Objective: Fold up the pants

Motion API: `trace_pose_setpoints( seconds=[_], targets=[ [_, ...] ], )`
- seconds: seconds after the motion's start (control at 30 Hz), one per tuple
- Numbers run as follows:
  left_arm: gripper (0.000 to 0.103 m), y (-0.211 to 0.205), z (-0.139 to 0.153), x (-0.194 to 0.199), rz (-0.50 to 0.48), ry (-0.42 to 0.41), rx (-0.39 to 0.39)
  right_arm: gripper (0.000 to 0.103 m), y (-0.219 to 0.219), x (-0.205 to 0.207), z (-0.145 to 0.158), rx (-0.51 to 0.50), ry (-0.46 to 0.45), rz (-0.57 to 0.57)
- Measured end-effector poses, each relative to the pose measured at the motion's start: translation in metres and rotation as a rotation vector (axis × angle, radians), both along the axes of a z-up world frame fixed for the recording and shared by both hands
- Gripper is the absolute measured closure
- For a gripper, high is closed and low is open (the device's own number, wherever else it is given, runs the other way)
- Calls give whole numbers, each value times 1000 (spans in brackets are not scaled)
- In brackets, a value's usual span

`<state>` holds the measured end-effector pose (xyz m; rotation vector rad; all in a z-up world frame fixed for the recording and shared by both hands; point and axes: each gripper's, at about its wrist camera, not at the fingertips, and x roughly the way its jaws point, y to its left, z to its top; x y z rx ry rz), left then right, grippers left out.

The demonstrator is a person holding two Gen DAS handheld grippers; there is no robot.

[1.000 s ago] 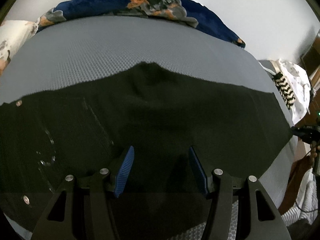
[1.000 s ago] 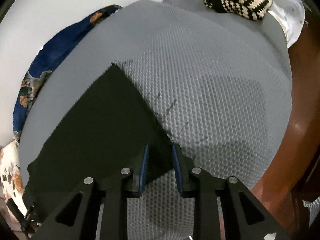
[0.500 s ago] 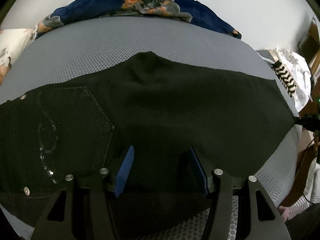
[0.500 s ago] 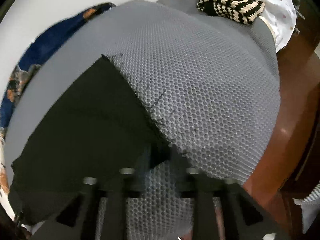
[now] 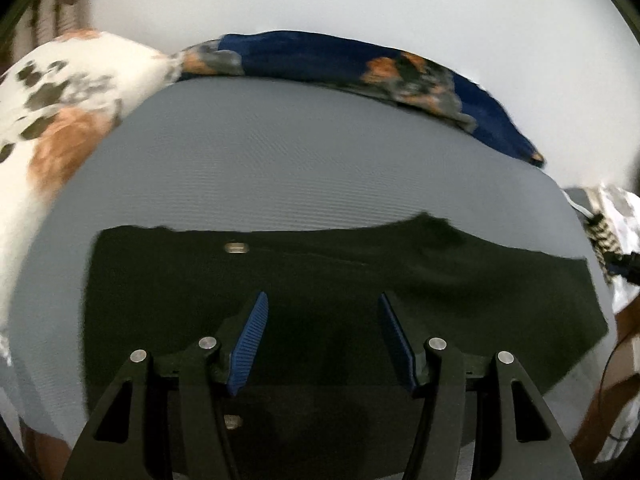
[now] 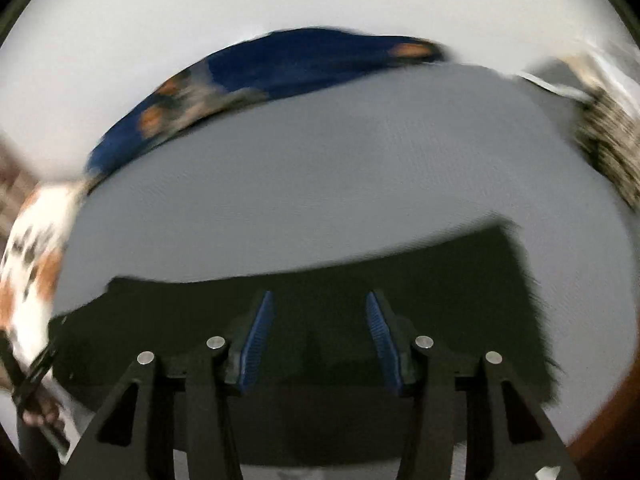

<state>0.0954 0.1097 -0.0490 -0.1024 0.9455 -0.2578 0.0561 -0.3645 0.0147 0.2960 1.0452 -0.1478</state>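
The grey mattress [image 5: 304, 168] fills most of what I see ahead of both claws, a broad bare stretch of mesh running from the far edge of the pants up to the bedding at the wall. That stretch is open room, with nothing lying on it.

The black pants [image 5: 440, 304] lie flat on the mattress directly beneath and ahead of my left claw [image 5: 322, 300], spread wide to either side of it. Their far edge runs nearly straight across just beyond my fingertips, with a small hump off to my right. The left end stops short of the mattress side, leaving a grey margin there; the right end reaches close to the mattress corner (a frayed hem shows there in the right wrist view).

Beyond the bare mesh, a navy floral blanket [image 5: 360, 64] lies bunched along the wall, and a white spotted pillow [image 5: 52, 92] sits far to my left. A black-and-cream knitted piece [image 5: 600, 236] lies off the right end of the pants.

My left claw hangs released, jaws apart, nothing between the blue pads. My right claw [image 6: 318, 300] is likewise released above the pants [image 6: 460, 280], pads clear of the cloth, though this view is blurred.

A small metal rivet [image 5: 236, 247] shows on the pants just ahead of my left claw.
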Motion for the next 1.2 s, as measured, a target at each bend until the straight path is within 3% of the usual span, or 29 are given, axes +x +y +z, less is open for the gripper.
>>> trace_pose_setpoints(
  seconds=[0.13, 0.3, 0.47, 0.67, 0.87, 0.93, 0.97, 1.0, 1.2],
  targets=[
    [45, 16, -8, -5, 39, 3, 26, 56, 68, 58, -6, 25, 18, 195],
    [45, 26, -25, -9, 55, 50, 23, 56, 134, 99, -27, 113, 55, 395],
    [45, 20, -39, -11, 25, 77, 84, 56, 190, 129, -51, 161, 118, 570],
    [41, 20, -45, -14, -3, 78, 86, 56, 241, 163, -80, 180, 214, 698],
    [41, 25, -45, -15, -10, 88, 62, 55, 258, 179, -109, 191, 303, 771],
    [41, 25, -45, -17, -14, 88, 62, 67, 261, 178, -114, 204, 323, 795],
    [41, 25, -45, -17, -14, 89, 61, 84, 262, 177, -114, 201, 319, 806],
    [41, 25, -45, -18, -15, 89, 61, 88, 260, 175, -111, 189, 300, 805],
    [41, 26, -44, -21, -5, 87, 55, 95, 257, 172, -99, 139, 181, 734]
  ],
)
